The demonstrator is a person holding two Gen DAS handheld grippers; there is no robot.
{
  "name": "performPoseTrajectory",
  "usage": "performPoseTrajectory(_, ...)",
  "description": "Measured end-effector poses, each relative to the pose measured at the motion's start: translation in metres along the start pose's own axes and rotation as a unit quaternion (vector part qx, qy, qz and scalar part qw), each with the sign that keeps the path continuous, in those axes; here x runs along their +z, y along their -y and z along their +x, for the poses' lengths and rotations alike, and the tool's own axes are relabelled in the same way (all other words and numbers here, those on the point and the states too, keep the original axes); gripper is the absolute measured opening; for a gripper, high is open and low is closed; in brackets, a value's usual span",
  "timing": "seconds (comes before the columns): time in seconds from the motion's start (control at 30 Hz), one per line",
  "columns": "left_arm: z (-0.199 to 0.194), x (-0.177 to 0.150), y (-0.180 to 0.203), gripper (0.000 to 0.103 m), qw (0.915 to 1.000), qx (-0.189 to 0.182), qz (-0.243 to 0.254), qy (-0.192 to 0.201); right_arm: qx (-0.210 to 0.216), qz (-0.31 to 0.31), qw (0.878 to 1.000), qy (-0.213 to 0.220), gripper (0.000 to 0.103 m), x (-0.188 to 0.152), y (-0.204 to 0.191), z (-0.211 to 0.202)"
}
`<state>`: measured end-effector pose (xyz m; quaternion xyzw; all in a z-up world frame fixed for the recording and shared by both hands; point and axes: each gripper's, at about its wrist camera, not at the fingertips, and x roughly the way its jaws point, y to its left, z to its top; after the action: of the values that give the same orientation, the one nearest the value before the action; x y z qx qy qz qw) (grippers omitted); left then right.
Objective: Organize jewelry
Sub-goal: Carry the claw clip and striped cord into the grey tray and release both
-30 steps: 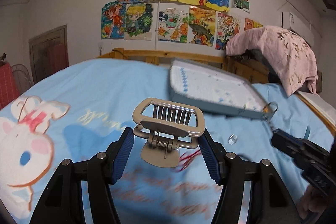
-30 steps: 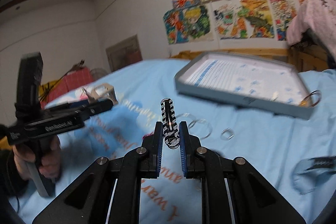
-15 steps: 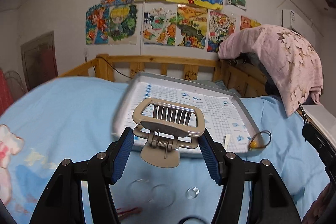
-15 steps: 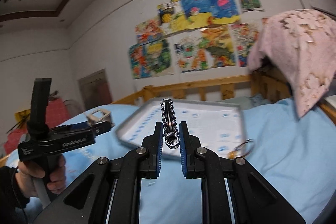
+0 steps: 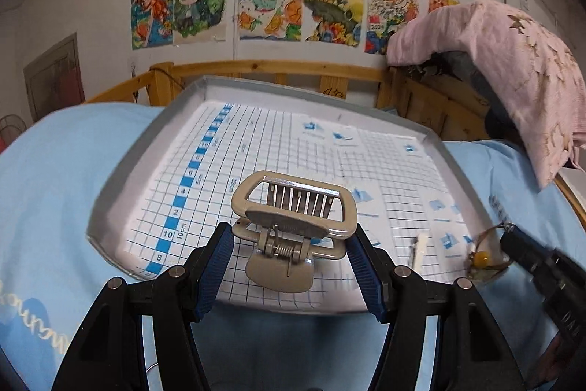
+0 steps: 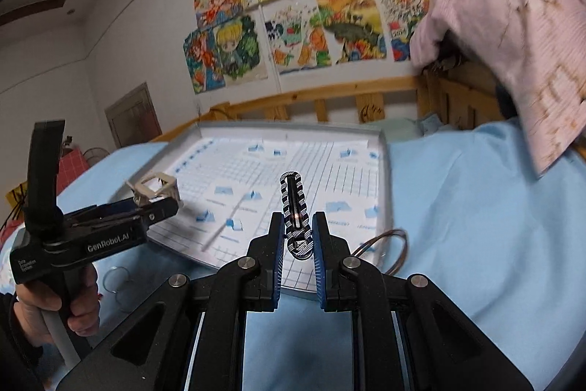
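Note:
My left gripper (image 5: 291,244) is shut on a beige claw hair clip (image 5: 293,226) and holds it above the near edge of a grey tray (image 5: 121,178) lined with white grid paper. My right gripper (image 6: 297,237) is shut on a black-and-white striped hair clip (image 6: 295,207), held upright over the tray's (image 6: 384,193) near right part. The left gripper (image 6: 154,207) with the beige clip (image 6: 157,187) shows at the left of the right wrist view. A slim white clip (image 5: 417,248) lies in the tray. A bracelet with a yellow bead (image 5: 483,257) lies at the tray's right corner.
The tray rests on a light blue bedsheet (image 6: 476,207). Clear rings (image 6: 115,277) lie on the sheet left of the tray. A wooden bed rail (image 5: 293,72) runs behind. A pink blanket (image 5: 512,61) hangs at the right. Drawings cover the wall.
Both grippers have swung towards the tray and come closer; it now fills the middle of both views. Each still holds its clip.

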<state>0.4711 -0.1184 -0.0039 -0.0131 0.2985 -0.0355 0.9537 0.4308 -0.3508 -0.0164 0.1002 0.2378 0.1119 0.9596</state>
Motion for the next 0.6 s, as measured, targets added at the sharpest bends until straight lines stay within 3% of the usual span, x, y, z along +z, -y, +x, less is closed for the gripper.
performPoseTrajectory(0.27,0.016,-0.002,0.001,0.061,0.9999,0.006,0.009,-0.008,0.01,0.008,0.999,-0.04,0.013,-0.019,-0.001,0.036)
performPoseTrajectory(0.6,0.027,-0.008,0.002,0.062,0.9995,0.008,0.015,-0.027,-0.007,-0.001,0.998,-0.061,0.014,-0.025,-0.009,0.043)
